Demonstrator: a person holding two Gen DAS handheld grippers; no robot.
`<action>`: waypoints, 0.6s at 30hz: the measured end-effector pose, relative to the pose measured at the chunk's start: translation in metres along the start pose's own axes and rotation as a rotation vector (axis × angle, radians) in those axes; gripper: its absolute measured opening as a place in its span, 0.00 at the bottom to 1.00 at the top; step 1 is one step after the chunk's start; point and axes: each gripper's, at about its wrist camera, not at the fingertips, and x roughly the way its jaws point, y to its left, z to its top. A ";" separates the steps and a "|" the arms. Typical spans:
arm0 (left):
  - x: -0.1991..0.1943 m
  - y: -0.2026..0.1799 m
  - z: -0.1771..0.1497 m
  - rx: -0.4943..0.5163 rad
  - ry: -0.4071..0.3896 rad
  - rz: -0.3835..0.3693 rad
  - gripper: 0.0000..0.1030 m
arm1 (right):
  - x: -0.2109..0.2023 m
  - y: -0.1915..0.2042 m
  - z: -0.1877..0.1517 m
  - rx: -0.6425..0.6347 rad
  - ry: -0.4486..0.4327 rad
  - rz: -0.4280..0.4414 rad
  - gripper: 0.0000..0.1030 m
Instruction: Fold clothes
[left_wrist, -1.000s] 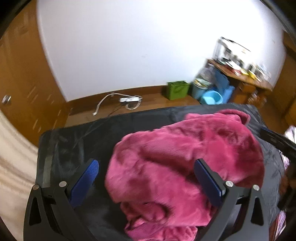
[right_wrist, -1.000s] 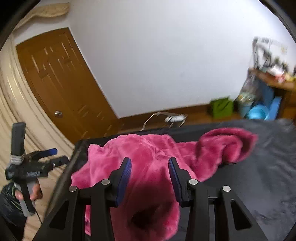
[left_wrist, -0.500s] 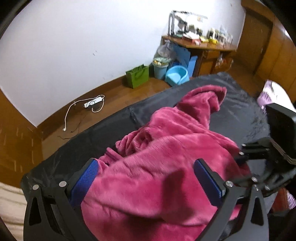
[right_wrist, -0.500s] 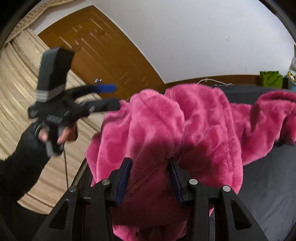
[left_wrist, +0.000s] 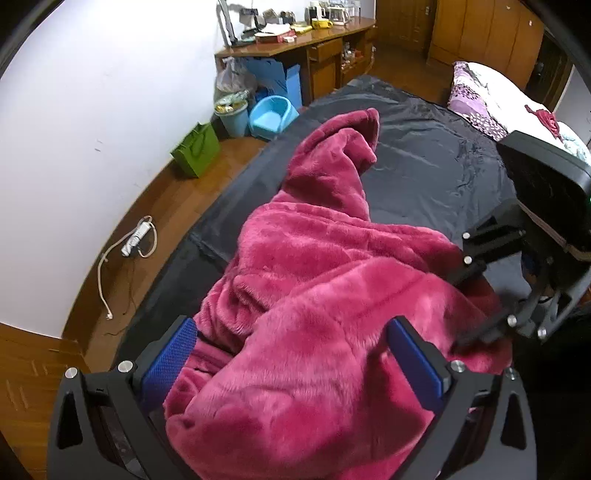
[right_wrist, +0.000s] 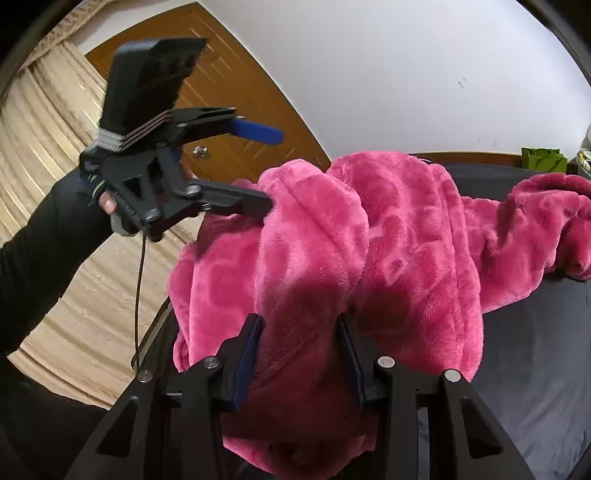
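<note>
A home bedroom: bed, cluttered wooden desk, panelled door.

Left gripper: black plastic frame with triangular cut-outs, two fingers faced with blue pads, round silver screws at the finger joints. In the right wrist view, a black block stands on top of it, banded with a white ribbed strap; a thin black cable hangs below. Hand on the handle; long black sleeve.

Right gripper: same black frame, silver screws, dark blue pads on the inner faces.
</note>
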 end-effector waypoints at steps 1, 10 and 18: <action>0.004 -0.002 0.001 0.011 0.014 -0.004 1.00 | -0.001 0.001 -0.001 -0.002 -0.001 -0.002 0.42; 0.032 -0.014 0.005 0.074 0.124 -0.066 0.94 | -0.005 0.006 -0.008 0.000 -0.004 -0.001 0.42; 0.032 -0.013 -0.003 0.013 0.153 -0.121 0.52 | -0.013 0.010 -0.013 0.026 -0.039 -0.026 0.42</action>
